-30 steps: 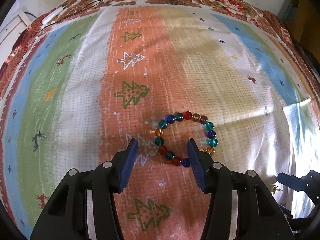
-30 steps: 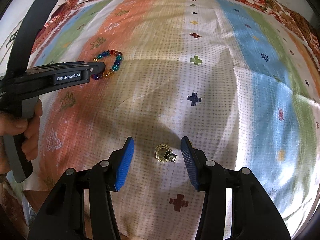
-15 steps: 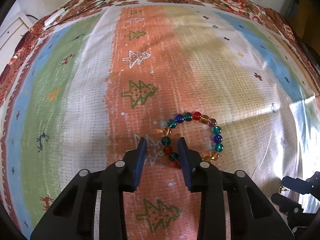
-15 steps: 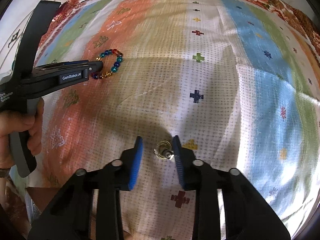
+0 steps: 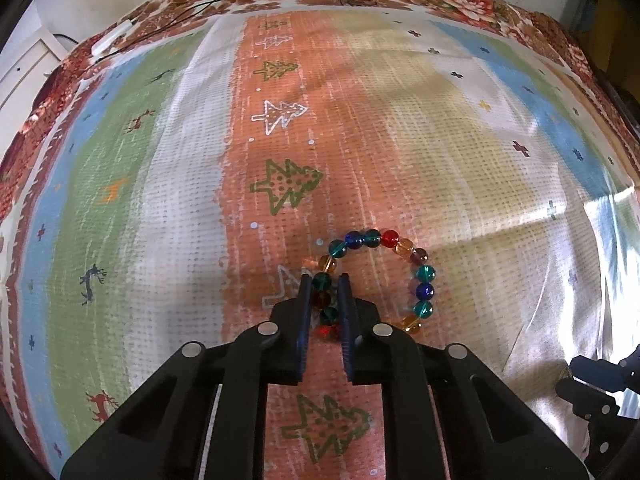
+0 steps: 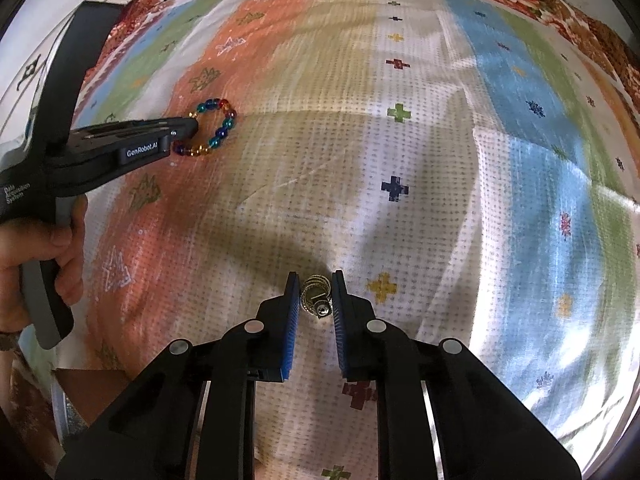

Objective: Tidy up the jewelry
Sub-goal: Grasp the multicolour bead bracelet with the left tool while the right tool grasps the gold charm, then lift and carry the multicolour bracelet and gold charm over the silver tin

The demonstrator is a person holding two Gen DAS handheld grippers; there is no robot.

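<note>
Between the blue pads of the left gripper sits the near-left arc of the beaded bracelet: a few beads run in a line along the fingers, clamped from both sides, while the remaining loop lies flat on the striped cloth off to the right. Over by the right gripper, a small gold ring with a little clasp bit is pinched the same way, jaws nearly closed on it. Both grippers point steeply down at the bed, well apart, so each hand looks set to lift straight up with its own piece
</note>
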